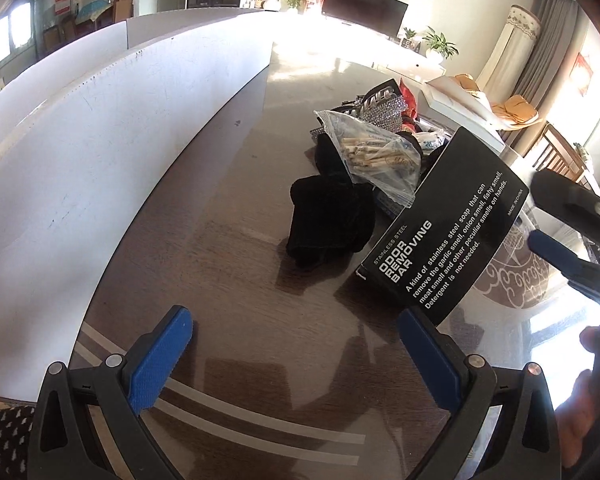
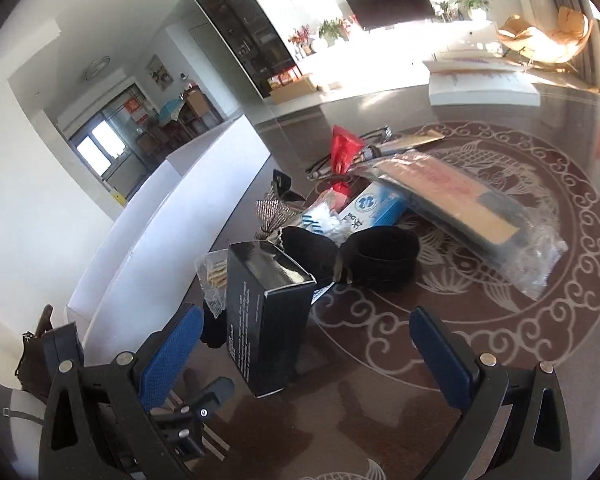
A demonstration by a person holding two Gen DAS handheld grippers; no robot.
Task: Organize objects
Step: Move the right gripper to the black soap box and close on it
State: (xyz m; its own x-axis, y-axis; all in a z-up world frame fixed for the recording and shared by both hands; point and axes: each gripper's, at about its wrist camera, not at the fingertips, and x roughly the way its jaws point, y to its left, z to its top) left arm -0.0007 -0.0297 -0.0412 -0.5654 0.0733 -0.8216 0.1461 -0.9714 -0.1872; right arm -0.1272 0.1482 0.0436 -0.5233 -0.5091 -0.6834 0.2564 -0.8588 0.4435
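Black cardboard, the odour-bar box [image 1: 444, 232] stands tilted on the counter [image 1: 236, 216], long axis running near-to-far, just right of the left tool [image 1: 296, 344] and touching its right finger. Both the left tool and right tool [image 2: 308, 340] gape empty. Beyond lies a bag of wooden pegs [image 1: 380, 156]; the white bin [image 1: 100, 128] on the left shows no contents.
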